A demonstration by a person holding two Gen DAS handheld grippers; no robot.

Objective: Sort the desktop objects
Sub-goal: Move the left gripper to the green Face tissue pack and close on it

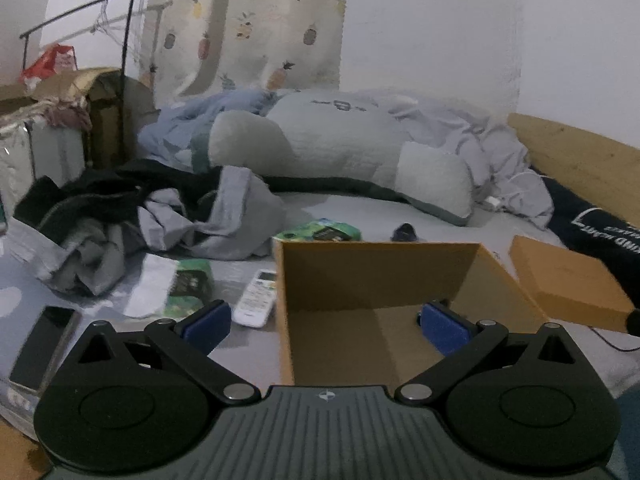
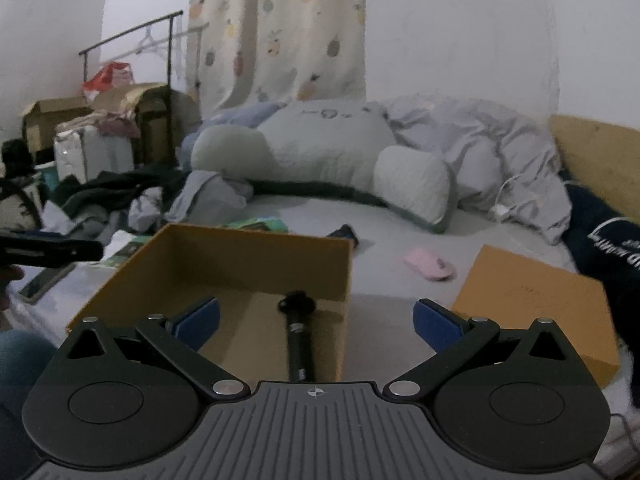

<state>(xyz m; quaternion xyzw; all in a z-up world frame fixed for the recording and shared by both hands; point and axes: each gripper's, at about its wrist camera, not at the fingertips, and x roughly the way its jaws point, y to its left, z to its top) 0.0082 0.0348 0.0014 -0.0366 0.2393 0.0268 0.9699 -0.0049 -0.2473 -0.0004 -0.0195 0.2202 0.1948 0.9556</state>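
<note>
An open brown cardboard box point(image 1: 472, 276) point(image 2: 256, 252) sits on the bed. A black rod-shaped object with a knob end point(image 2: 298, 336) lies on the box floor, below my right gripper point(image 2: 316, 322), which is open and holds nothing. My left gripper point(image 1: 326, 326) is open and empty too, and hangs over the box's left wall. A white remote point(image 1: 256, 298) lies left of the box, with green packets point(image 1: 188, 284) point(image 1: 320, 232) and a phone point(image 1: 44, 344) nearby. A pink mouse point(image 2: 430, 266) rests right of the box. A small dark object point(image 1: 404, 232) point(image 2: 344, 234) lies behind it.
The box lid point(image 1: 568, 280) point(image 2: 532, 304) lies at the right. Crumpled clothes point(image 1: 160, 216) pile up at the left, and a large pillow point(image 1: 340, 140) and bedding fill the back. A wooden headboard point(image 2: 600, 152) bounds the right side. The left gripper point(image 2: 48, 248) shows at the right view's left edge.
</note>
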